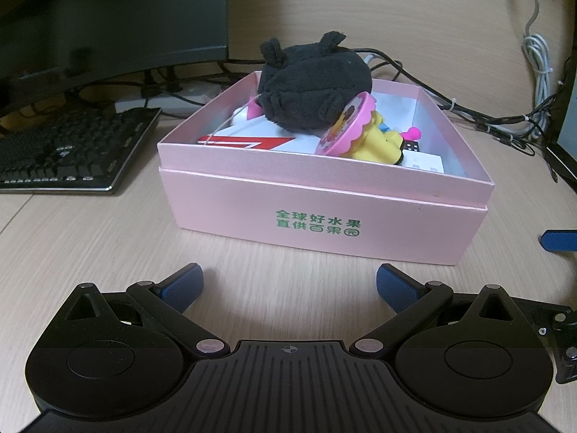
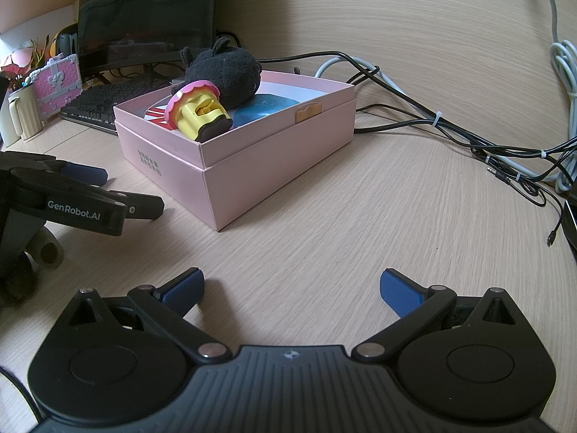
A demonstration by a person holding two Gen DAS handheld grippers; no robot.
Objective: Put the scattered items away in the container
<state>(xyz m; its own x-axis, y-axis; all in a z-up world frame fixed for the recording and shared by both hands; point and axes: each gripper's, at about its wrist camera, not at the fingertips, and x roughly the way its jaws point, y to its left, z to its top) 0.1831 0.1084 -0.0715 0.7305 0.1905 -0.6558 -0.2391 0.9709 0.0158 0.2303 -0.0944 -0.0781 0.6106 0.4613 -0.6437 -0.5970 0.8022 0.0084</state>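
Wood-grain desk (image 2: 360, 216); pink box (image 1: 324, 223) near keyboard (image 1: 65, 151), monitor (image 1: 108, 18).

Both views were evenly and softly lit from overhead, with no harsh glare. Soft shadows were cast on the wooden desk (image 2: 360, 195) beside the pink box (image 1: 324, 216) and under the blue fingertips (image 2: 184, 288). Strong fisheye bending was seen at the edges, with dark vignetted corners. A dim reflection was carried by the monitor (image 1: 108, 18). Focus was kept sharp throughout.
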